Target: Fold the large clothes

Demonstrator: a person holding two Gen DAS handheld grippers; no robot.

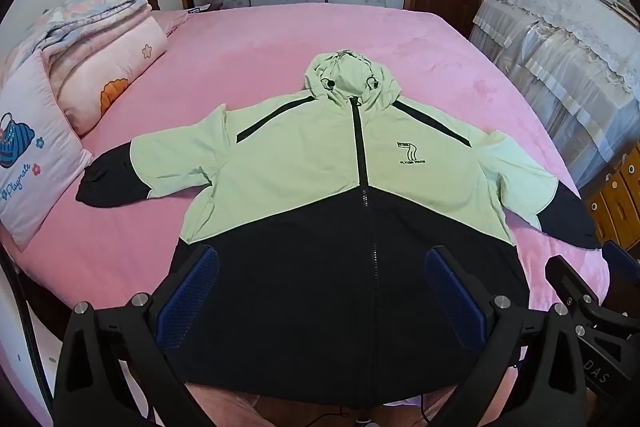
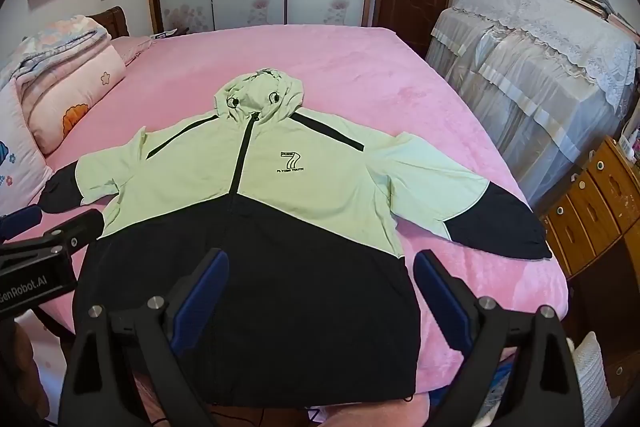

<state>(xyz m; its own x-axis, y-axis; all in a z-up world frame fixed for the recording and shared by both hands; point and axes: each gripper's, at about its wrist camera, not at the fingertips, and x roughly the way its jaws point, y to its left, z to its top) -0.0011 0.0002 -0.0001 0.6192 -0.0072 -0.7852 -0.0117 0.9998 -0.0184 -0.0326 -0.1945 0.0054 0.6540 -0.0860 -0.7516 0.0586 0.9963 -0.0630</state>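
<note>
Two tongs hang above the near hem of the jacket [image 1: 320, 187], which lies face up and zipped on the pink bed [image 1: 280, 39]. Its long axis runs directly away from the tongs: black hem nearest, hood [image 1: 348, 75] farthest. The sleeves spread sideways across that axis.

Left tongs [image 1: 322, 291]: jaws wide apart, holding nothing, poised over the black lower panel, slightly left of the zip line. The left sleeve [image 1: 132, 167] lies ahead and to the left, its black cuff close to the pillow [image 1: 32, 163].

Right tongs [image 2: 320, 291]: jaws likewise wide apart and empty, positioned over the right half of the black panel. The right sleeve [image 2: 460, 195] extends ahead and to the right, cuff near the bed edge.

Judgement: no fold is made yet. Each sleeve lies on the side of its matching tongs, so a sleeve-inward fold would suit same-side grasps.
</note>
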